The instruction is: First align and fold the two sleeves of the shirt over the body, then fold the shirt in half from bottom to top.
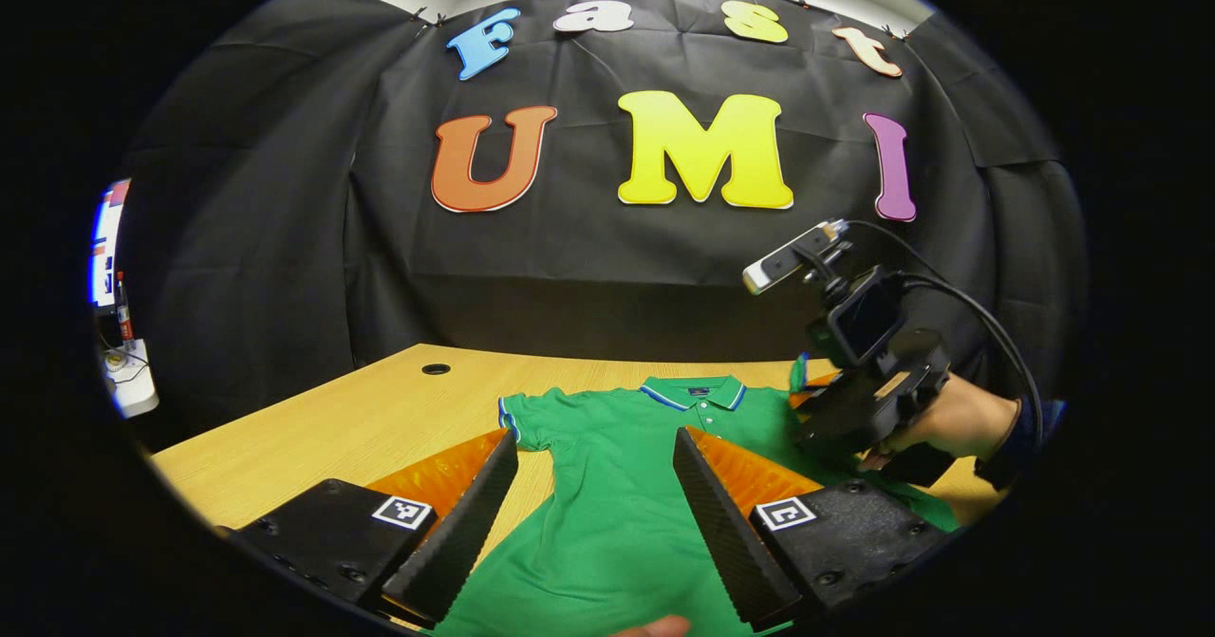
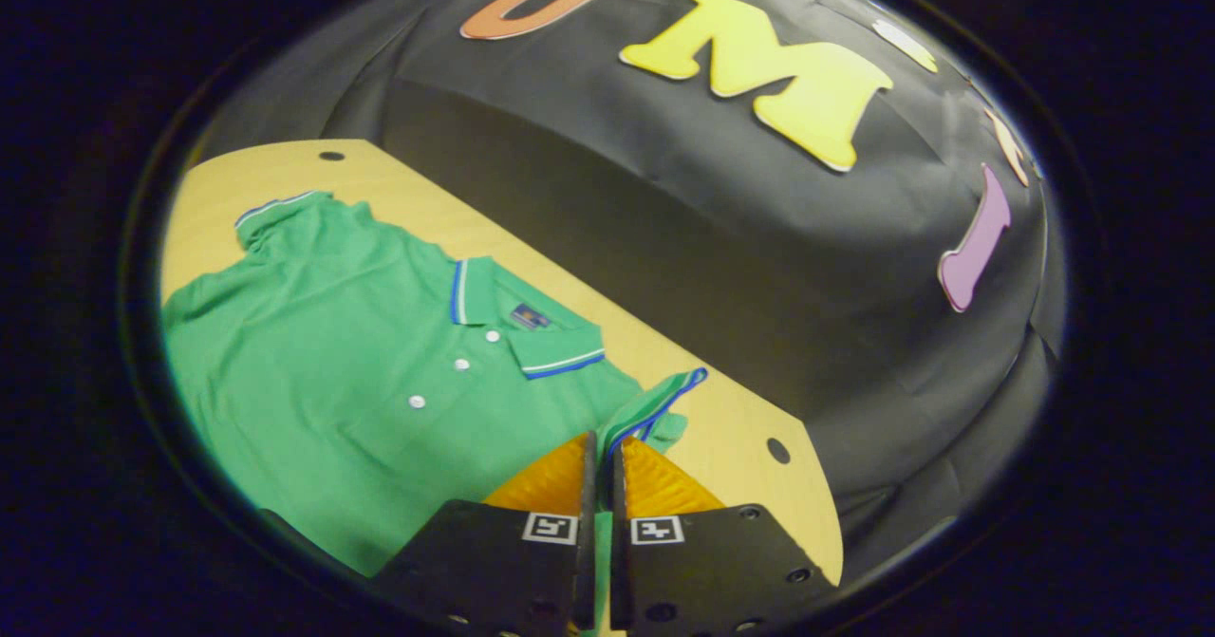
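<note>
Green polo shirt (image 1: 617, 485): lay flat, collar toward the booth wall, on the wooden table (image 1: 361, 419). Left gripper (image 1: 596, 514): fingers spread wide, held low over the shirt's lower body, touching nothing. Right gripper (image 2: 600, 471): tilted down at the shirt's sleeve (image 2: 655, 409), fingers pressed together on the lifted cuff. Hand (image 1: 959, 419) seen in the left gripper view: gripped the right gripper from behind, wrist level over the table edge.

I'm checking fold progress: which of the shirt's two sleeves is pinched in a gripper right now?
The sleeve on the right gripper's side: its striped cuff is lifted between the shut jaws. The other sleeve lies flat on the table, untouched.
</note>
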{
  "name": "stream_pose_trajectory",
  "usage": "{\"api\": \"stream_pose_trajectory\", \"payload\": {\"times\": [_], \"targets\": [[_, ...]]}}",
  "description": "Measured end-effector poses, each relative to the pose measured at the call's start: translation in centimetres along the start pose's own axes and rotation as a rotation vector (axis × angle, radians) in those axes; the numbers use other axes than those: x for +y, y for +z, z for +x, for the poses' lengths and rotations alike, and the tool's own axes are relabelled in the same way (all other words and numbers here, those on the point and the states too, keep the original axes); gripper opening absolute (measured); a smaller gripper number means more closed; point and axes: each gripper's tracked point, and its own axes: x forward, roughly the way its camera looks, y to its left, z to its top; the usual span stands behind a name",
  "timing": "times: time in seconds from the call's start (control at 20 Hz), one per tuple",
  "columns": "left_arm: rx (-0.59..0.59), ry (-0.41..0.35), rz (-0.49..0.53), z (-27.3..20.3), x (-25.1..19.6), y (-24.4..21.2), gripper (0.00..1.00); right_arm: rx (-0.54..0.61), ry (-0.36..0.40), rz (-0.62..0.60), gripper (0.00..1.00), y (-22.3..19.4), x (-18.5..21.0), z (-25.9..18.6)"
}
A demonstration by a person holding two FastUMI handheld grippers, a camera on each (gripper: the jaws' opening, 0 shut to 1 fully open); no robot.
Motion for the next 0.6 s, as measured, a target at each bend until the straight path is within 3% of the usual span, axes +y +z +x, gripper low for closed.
{"api": "stream_pose_trajectory", "payload": {"times": [0.05, 0.1, 0.3, 0.4, 0.6], "targets": [[0.003, 0.008, -0.001, 0.1, 0.2, -0.2, 1.00, -0.003, -0.004, -0.004, 0.26, -0.1, 0.4, -0.1], [0.009, 0.014, -0.004, 0.2, 0.4, -0.3, 1.00, -0.003, -0.020, -0.001, 0.22, -0.1, 0.2, 0.1], [0.032, 0.034, -0.021, 0.8, 1.1, -1.0, 1.00, -0.028, 0.005, 0.093, 0.83, 0.0, -0.4, -0.9], [0.028, 0.052, -0.054, 1.2, 1.8, -0.9, 1.00, -0.063, 0.014, 0.196, 0.99, 1.0, -1.5, -2.0], [0.078, 0.021, -0.261, 3.1, 2.3, -1.1, 1.00, -0.136, -0.010, 0.400, 0.95, 2.7, -5.7, -5.5]]}}
